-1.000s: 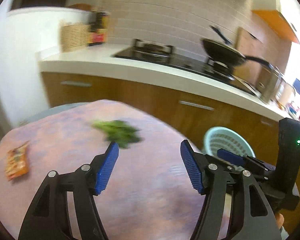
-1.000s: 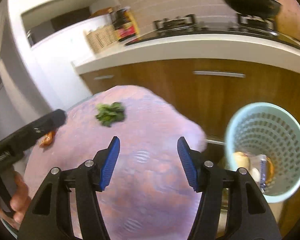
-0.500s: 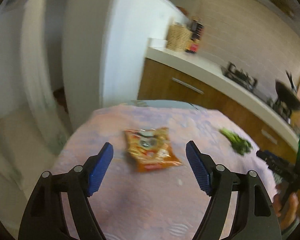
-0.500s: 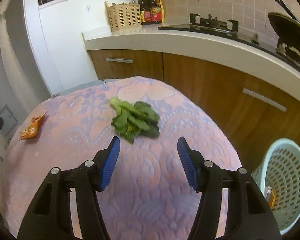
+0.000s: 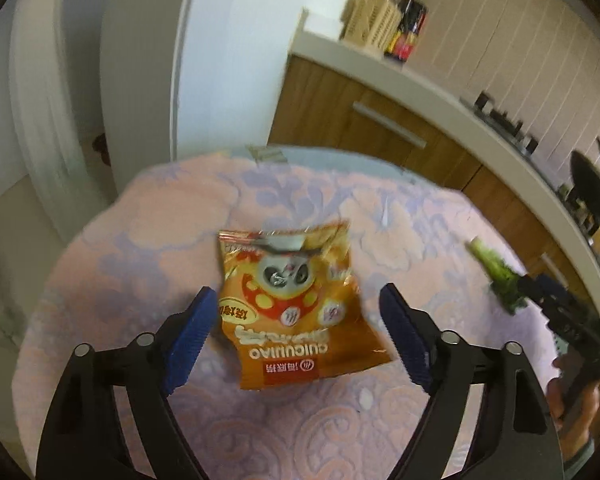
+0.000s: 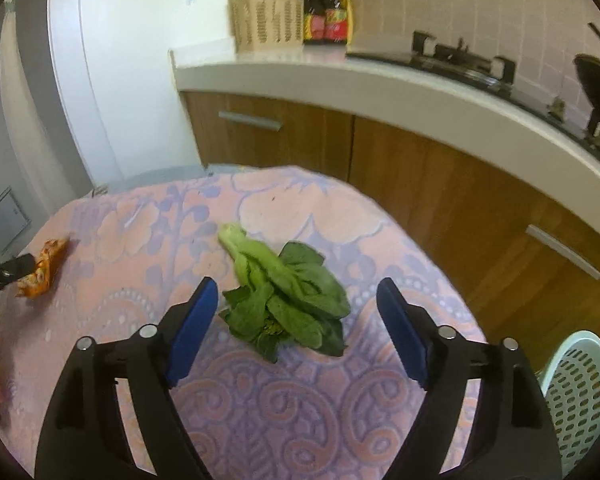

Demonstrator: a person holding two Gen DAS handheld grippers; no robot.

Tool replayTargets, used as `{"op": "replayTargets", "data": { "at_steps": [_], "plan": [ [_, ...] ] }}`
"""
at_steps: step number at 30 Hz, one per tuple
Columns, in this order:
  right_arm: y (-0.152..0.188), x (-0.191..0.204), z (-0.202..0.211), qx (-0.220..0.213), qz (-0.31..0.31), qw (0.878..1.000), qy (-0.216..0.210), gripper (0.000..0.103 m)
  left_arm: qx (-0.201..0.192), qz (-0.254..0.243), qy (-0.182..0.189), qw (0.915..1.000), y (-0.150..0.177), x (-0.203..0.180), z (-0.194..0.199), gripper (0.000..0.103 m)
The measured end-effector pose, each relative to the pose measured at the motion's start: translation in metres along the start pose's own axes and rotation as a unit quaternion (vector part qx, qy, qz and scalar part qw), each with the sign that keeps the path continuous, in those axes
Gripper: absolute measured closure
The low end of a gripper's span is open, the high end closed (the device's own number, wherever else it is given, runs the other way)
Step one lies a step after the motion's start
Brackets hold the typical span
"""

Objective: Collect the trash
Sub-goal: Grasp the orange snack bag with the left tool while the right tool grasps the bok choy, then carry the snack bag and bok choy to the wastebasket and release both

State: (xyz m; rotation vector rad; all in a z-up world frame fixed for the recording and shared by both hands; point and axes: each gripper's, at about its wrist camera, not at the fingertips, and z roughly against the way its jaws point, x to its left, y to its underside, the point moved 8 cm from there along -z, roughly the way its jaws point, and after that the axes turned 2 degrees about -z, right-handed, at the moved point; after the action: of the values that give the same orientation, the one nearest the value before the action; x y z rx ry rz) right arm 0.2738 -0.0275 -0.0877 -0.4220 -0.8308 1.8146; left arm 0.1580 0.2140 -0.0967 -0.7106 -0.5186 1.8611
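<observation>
Framing two pickups at once: my left gripper (image 5: 294, 336) has its blue pads spread wide with the crinkled orange foil snack packet (image 5: 296, 304) lying flat between them on the pink-and-lilac patterned tablecloth (image 5: 148, 232), nothing clamped. My right gripper (image 6: 296, 330) is likewise agape, straddling the limp bunch of green leafy vegetable (image 6: 284, 296) on the same cloth, not touching it as far as I can tell.

Handling guess: packet looks empty or near-empty, so featherweight, thin, slick film. It'll slide or fold rather than resist. I'd pinch across the middle where it puckers upward, not the flat sealed edge hugging the cloth.

Greens are soft, light, floppy; leaves will tear or slip out singly. Best bite is where the leaves bunch thickest, close to the pale stem (image 6: 232, 240).

Pale blue perforated plastic basket (image 6: 576, 400) sits off the table's right side, near the right gripper, so that's the likely drop point.

Risk: pads snagging the cloth.
</observation>
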Motion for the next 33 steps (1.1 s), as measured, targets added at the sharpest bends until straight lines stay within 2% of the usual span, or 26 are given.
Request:
{"op": "replayTargets", "data": {
  "at_steps": [2, 3, 4, 6, 7, 8, 9, 10, 11, 13, 16, 18, 21, 27, 31, 33],
  "plan": [
    [0.004, 0.001, -0.013, 0.034, 0.002, 0.999, -0.003, 0.023, 0.010, -0.008, -0.007, 0.9999, 0.006, 0.000, -0.006, 0.026],
    [0.006, 0.001, -0.020, 0.052, 0.003, 0.999, -0.001, 0.023, 0.008, -0.025, -0.027, 0.9993, 0.008, -0.003, -0.006, 0.034],
    [0.007, 0.001, -0.025, 0.065, 0.004, 0.998, 0.003, 0.023, 0.010, -0.033, -0.031, 0.9989, 0.008, -0.003, -0.008, 0.038],
    [0.007, 0.002, -0.028, 0.067, 0.013, 0.997, 0.019, 0.023, 0.006, -0.042, -0.045, 0.9981, 0.009, -0.006, -0.007, 0.040],
    [0.007, 0.004, -0.028, 0.066, 0.017, 0.997, 0.020, 0.029, 0.002, -0.046, -0.047, 0.9978, 0.009, -0.007, -0.006, 0.044],
    [0.008, 0.007, -0.026, 0.063, 0.023, 0.997, 0.022, 0.043, -0.004, -0.054, -0.053, 0.9971, 0.009, -0.009, -0.004, 0.046],
    [0.007, 0.010, -0.023, 0.056, 0.029, 0.998, 0.022, 0.051, -0.011, -0.061, -0.060, 0.9962, 0.010, -0.010, -0.002, 0.049],
    [0.008, 0.012, -0.021, 0.053, 0.032, 0.998, 0.019, 0.071, -0.017, -0.066, -0.064, 0.9956, 0.009, -0.012, 0.000, 0.054],
    [0.009, 0.013, -0.019, 0.049, 0.037, 0.998, 0.022, 0.077, -0.024, -0.073, -0.067, 0.9948, 0.009, -0.014, 0.002, 0.056],
    [0.008, 0.016, -0.013, 0.034, 0.045, 0.998, 0.028, 0.082, -0.034, -0.081, -0.066, 0.9940, 0.009, -0.018, 0.009, 0.066],
    [0.004, 0.015, 0.004, -0.002, 0.042, 0.999, 0.016, 0.084, -0.045, -0.087, -0.060, 0.9933, 0.008, -0.020, 0.016, 0.069],
    [0.004, 0.010, 0.020, -0.024, 0.026, 0.999, 0.005, 0.084, -0.051, -0.088, -0.044, 0.9938, 0.008, -0.025, 0.022, 0.069],
    [0.011, 0.000, 0.034, -0.029, -0.004, 1.000, -0.006, 0.084, -0.063, -0.101, -0.030, 0.9925, 0.009, -0.039, 0.033, 0.070],
    [0.036, -0.034, 0.091, -0.052, -0.076, 0.994, -0.050, 0.084, -0.095, -0.162, 0.004, 0.9822, 0.015, -0.098, 0.070, 0.070],
    [0.043, -0.058, 0.138, -0.083, -0.094, 0.991, -0.043, 0.084, -0.106, -0.194, 0.040, 0.9745, 0.021, -0.151, 0.087, 0.070],
    [0.046, -0.075, 0.165, -0.105, -0.090, 0.990, -0.009, 0.084, -0.113, -0.209, 0.062, 0.9693, 0.024, -0.181, 0.096, 0.070]
  ]
}}
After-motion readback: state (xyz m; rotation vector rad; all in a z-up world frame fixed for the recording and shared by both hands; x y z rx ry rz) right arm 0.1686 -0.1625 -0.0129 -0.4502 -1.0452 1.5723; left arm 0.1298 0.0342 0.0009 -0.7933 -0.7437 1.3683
